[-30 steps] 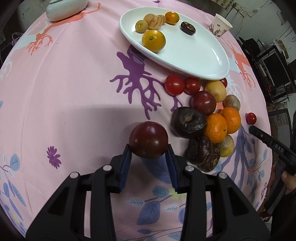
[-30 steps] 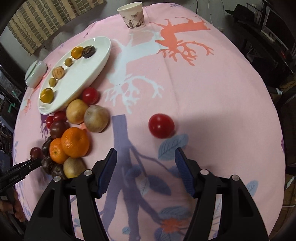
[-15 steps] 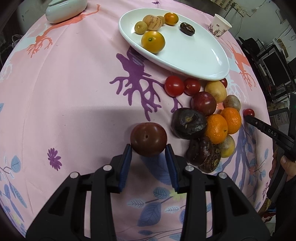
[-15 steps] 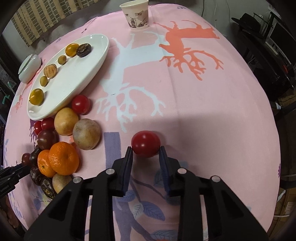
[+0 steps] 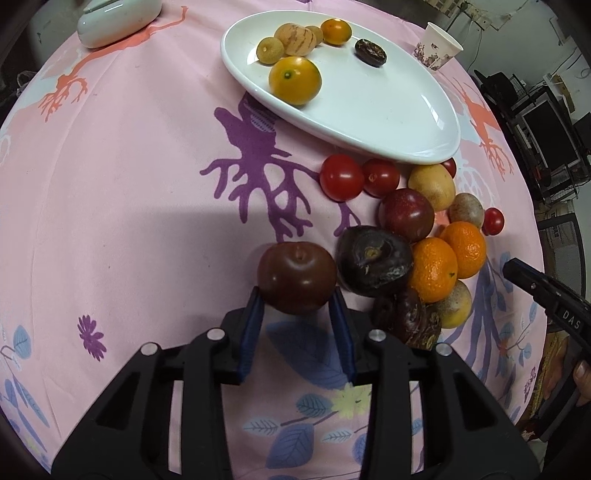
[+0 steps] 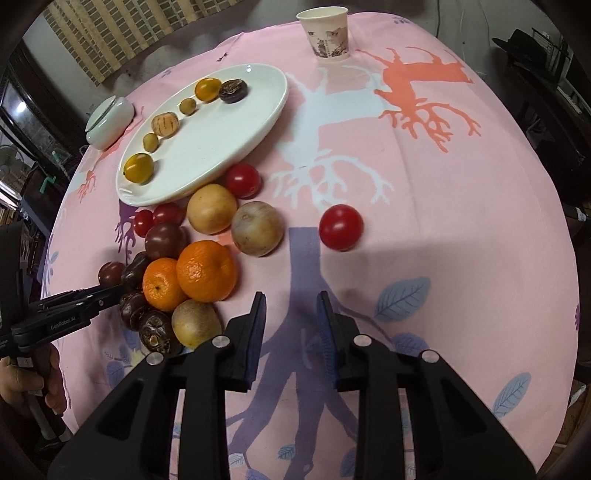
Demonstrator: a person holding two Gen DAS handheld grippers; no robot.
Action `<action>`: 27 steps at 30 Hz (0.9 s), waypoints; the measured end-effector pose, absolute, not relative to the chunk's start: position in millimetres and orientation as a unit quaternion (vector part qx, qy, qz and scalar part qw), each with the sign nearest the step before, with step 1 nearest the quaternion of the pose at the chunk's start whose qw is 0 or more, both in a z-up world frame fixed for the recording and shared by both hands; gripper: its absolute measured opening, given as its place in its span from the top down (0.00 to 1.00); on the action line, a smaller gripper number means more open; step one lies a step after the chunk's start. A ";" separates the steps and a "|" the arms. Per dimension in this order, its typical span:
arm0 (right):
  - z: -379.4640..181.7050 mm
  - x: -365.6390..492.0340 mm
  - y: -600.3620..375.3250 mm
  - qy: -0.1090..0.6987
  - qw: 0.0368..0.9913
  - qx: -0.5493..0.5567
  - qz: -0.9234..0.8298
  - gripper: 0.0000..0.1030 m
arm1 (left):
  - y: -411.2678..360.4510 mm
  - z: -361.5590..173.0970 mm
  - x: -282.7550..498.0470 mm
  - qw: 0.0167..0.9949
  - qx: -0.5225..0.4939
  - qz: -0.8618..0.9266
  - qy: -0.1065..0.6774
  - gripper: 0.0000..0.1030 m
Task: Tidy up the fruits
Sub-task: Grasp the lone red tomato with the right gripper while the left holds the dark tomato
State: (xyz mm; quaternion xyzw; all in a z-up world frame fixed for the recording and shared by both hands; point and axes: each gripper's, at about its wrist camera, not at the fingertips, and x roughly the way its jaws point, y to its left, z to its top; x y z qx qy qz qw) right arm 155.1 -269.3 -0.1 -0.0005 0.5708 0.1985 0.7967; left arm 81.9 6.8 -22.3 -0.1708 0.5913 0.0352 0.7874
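On the worktop (image 6: 461, 229) a plate (image 6: 236, 140) is lying at the far left, carrying a row of small fruits (image 6: 166, 124). A lidded dish (image 6: 109, 122) is sitting left of the plate, and a cup (image 6: 327, 33) is standing far beyond it to the right. A pile of fruit (image 6: 192, 258) is crowding against the plate's near edge. One tomato (image 6: 340, 227) is lying apart, right of the pile. The left tool (image 5: 295, 314) is sitting at the pile's left edge around a plum (image 5: 296, 277).
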 end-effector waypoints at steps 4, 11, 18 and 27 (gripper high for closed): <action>-1.6 170.1 -279.0 0.569 0.802 0.013 0.180 0.72 | 5.7 -23.2 85.3 0.787 -0.170 0.035 0.593 0.64; -18.0 192.1 -270.8 0.568 0.807 -0.020 0.157 0.71 | 4.6 -23.5 90.6 0.785 -0.170 0.037 0.595 0.64; -23.3 207.1 -254.0 0.561 0.811 -0.028 0.164 0.70 | 4.8 -24.2 91.8 0.783 -0.174 0.040 0.596 0.63; -28.4 223.2 -241.5 0.562 0.812 -0.029 0.154 0.69 | 3.3 -25.0 93.1 0.781 -0.171 0.043 0.599 0.62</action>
